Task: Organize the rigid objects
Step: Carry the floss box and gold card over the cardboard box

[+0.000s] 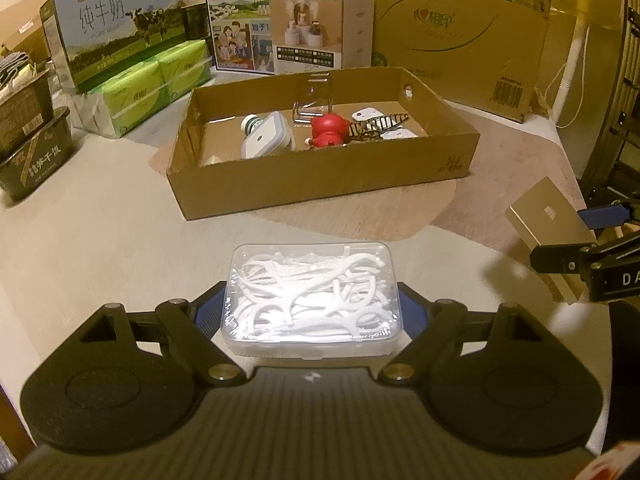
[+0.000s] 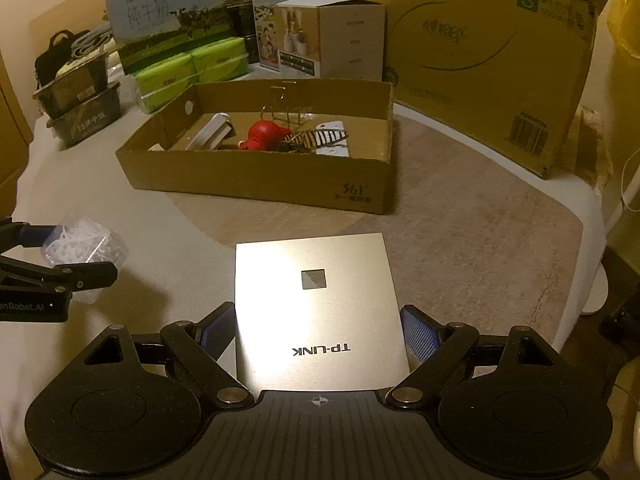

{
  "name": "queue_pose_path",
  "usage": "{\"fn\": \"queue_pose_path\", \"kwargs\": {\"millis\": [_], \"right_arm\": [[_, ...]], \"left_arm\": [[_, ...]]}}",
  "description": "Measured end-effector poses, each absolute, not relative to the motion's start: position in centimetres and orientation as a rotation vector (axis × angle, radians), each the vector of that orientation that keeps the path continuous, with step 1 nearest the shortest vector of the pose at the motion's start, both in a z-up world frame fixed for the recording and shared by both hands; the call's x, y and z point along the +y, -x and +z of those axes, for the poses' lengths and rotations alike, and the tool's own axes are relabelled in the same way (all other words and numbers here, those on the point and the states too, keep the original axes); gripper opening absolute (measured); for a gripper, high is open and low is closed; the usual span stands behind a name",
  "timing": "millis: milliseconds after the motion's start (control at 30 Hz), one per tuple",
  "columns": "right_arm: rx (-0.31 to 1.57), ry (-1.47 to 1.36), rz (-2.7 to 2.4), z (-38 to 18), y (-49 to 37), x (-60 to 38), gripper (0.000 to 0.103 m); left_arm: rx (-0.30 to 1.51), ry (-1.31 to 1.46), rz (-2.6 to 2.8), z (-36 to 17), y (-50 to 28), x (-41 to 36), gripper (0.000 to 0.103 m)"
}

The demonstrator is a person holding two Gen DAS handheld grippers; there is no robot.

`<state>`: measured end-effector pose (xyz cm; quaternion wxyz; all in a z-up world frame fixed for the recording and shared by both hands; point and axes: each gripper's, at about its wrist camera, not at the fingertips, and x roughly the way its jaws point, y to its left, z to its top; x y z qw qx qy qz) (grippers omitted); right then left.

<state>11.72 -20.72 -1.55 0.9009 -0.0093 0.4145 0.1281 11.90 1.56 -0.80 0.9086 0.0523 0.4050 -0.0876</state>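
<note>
Where pads [image 1: 208, 316] meet floss box [image 1: 310, 296], contact unclear.

Pale table [image 1: 100, 220]: brown mat [image 2: 480, 240], perhaps cloth, under cardboard tray [image 1: 320, 184].

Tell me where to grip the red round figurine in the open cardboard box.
Grip the red round figurine across its rounded body, coming from above: the open cardboard box walls block side approaches, and a striped hair clip crowds one flank.

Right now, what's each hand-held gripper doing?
Left hand-held gripper: closed on the clear box of floss picks.
Right hand-held gripper: closed on the gold TP-LINK box.
</note>
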Motion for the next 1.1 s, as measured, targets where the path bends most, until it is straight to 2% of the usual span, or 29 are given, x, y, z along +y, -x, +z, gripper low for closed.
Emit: {"fn": "queue_pose_path", "kwargs": {"millis": [600, 1100], "right_arm": [[0.85, 0.047, 0.27, -0.2, -12.9, -20.8, 0.086], [0.837, 0.107, 0.298, 1.5, -17.2, -20.6, 0.086]], "left_arm": [[0.835, -0.138, -0.206, 0.3, -13.1, 1.8, 0.084], [0.836, -0.181, -0.236, 1.7, -16.4, 3.0, 0.084]]}}
